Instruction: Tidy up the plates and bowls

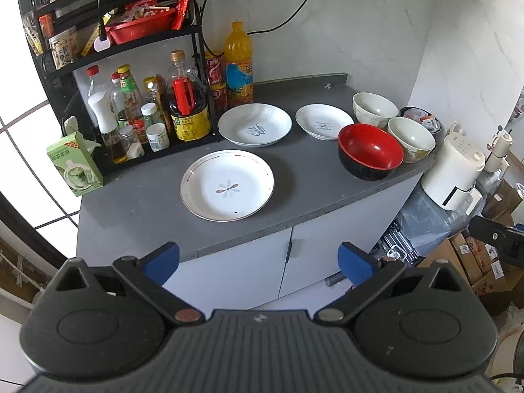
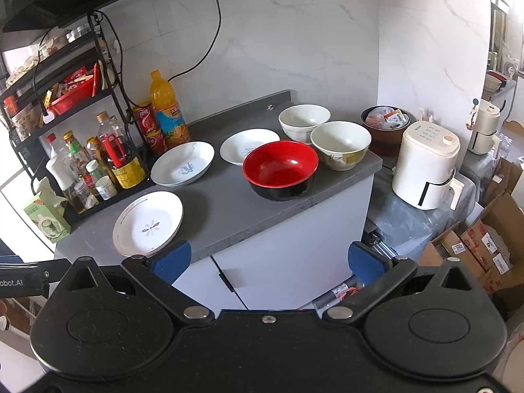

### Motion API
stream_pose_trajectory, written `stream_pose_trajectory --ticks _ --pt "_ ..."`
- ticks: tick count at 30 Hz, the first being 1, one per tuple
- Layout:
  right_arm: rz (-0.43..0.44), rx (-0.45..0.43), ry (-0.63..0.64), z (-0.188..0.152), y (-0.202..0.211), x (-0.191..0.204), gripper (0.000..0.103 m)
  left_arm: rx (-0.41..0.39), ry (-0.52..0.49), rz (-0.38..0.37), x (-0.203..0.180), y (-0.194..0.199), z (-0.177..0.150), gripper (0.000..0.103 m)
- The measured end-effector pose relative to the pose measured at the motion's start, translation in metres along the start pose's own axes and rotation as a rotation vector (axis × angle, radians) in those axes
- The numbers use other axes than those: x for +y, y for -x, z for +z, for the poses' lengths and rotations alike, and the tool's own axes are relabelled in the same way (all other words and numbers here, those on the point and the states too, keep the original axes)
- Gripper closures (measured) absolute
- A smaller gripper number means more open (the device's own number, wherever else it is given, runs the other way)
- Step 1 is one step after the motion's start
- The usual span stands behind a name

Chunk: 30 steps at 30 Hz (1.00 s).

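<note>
Three white plates lie apart on the grey counter (image 1: 157,203): a flower-patterned plate (image 1: 227,185) (image 2: 148,222) nearest the front, a blue-marked plate (image 1: 254,124) (image 2: 182,163) behind it, and a smaller plate (image 1: 324,121) (image 2: 244,145) to the right. A red-and-black bowl (image 1: 370,151) (image 2: 280,168) stands by the right edge, with two cream bowls (image 1: 411,139) (image 1: 374,110) (image 2: 340,145) (image 2: 304,122) behind it. My left gripper (image 1: 258,260) hangs open in front of the counter, holding nothing. My right gripper (image 2: 268,260) is open too, also short of the counter edge.
A black rack (image 1: 131,75) of sauce bottles fills the counter's left back, with an orange drink bottle (image 1: 238,65) and red cans beside it. A green tissue box (image 1: 75,163) sits at the left edge. A white appliance (image 2: 425,167) and cardboard boxes (image 2: 484,242) stand to the right.
</note>
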State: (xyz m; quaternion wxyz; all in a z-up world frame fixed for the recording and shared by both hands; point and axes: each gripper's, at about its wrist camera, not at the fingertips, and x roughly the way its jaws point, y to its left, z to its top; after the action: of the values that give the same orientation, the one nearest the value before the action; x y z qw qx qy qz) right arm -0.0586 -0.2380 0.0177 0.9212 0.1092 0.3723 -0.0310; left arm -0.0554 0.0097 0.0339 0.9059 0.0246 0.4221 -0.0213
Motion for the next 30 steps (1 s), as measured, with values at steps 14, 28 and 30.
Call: stream_pose_trajectory --ticks 14,28,30 --pt "-0.015 -0.004 -0.037 0.013 -0.02 -0.027 0.0 -0.005 -0.016 -0.049 -0.025 -0.026 0.017 0.001" --pt "-0.075 -0.003 -0.127 0.052 -0.08 -0.062 0.0 0.033 -0.051 -0.153 -0.064 -0.1 0.073 0.002" --pt "-0.097 0.0 -0.141 0.06 -0.091 -0.069 0.0 0.033 -0.07 -0.164 -0.073 -0.112 0.084 0.002"
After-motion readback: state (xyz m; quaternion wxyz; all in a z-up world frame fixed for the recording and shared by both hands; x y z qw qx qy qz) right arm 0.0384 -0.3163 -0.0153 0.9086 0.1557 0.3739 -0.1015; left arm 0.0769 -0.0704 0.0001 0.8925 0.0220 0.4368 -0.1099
